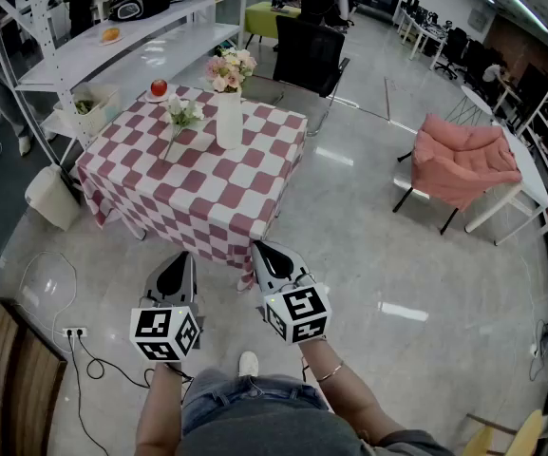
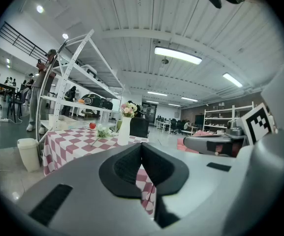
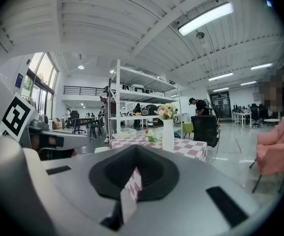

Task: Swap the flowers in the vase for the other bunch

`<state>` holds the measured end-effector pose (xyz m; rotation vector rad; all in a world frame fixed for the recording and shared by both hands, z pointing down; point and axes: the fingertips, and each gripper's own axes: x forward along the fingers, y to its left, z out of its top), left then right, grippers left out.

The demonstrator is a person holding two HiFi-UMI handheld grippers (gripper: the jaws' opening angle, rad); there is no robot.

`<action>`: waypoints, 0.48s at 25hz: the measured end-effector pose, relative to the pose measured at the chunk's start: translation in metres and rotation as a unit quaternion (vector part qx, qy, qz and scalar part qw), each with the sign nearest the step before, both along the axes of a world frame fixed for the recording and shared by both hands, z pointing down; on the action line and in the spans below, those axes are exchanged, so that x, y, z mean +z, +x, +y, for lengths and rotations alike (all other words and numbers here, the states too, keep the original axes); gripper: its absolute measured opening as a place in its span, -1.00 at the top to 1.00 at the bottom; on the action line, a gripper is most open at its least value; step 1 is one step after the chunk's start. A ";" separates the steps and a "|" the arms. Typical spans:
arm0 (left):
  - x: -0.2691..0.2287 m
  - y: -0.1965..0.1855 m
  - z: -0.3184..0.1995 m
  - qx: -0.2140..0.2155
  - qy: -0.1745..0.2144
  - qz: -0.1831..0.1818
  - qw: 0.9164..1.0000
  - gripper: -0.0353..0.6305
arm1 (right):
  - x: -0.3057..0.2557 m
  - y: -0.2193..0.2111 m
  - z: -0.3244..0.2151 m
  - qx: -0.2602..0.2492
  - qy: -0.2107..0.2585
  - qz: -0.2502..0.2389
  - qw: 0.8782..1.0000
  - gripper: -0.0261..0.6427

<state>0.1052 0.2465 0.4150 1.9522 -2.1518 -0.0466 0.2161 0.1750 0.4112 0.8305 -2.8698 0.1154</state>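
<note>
The person stands on the floor short of the table (image 1: 205, 196), which is draped in a red-and-white check cloth, with both grippers held side by side and pointing towards it. The left gripper (image 1: 175, 266) has its 2 jaws pressed together at the tips with nothing between them. The right gripper (image 1: 264, 255) is the same, jaws closed and empty. Both are well apart from anything on the table. The white vase (image 1: 229, 119) stands upright near the far middle of the cloth and holds a bunch of pink and cream flowers (image 1: 231, 67). The other bunch (image 1: 182, 114), white blooms on green stems, lies flat on the cloth just left of the vase, its stems trailing towards the near side. A red apple (image 1: 159, 87) sits at the far left corner of the table. A black chair (image 1: 307, 53) stands behind the table, a white rack (image 1: 112, 50) runs along its left, a white bin (image 1: 50, 198) sits on the floor by the left corner, and a pink armchair (image 1: 463, 160) stands well off to the right.
</note>
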 end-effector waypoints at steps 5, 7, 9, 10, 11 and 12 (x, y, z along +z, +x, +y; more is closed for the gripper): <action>0.002 0.003 -0.005 0.000 0.000 -0.006 1.000 0.84 | 0.002 0.002 -0.007 0.003 -0.004 -0.008 1.000 0.90; 0.002 0.003 -0.004 -0.003 -0.001 -0.007 1.000 0.84 | 0.004 0.004 -0.008 0.004 -0.012 -0.011 1.000 0.89; 0.002 0.003 -0.004 -0.006 -0.002 -0.006 1.000 0.84 | 0.004 0.006 -0.007 0.000 -0.017 -0.015 1.000 0.89; 0.001 0.004 -0.004 -0.007 -0.001 -0.006 1.000 0.84 | 0.004 0.006 -0.006 -0.003 -0.018 -0.016 1.000 0.89; 0.001 0.004 -0.004 -0.008 0.000 -0.007 1.000 0.84 | 0.004 0.007 -0.006 -0.006 -0.018 -0.017 1.000 0.89; 0.000 0.005 -0.005 -0.009 0.001 -0.008 1.000 0.84 | 0.004 0.007 -0.006 -0.008 -0.017 -0.017 1.000 0.89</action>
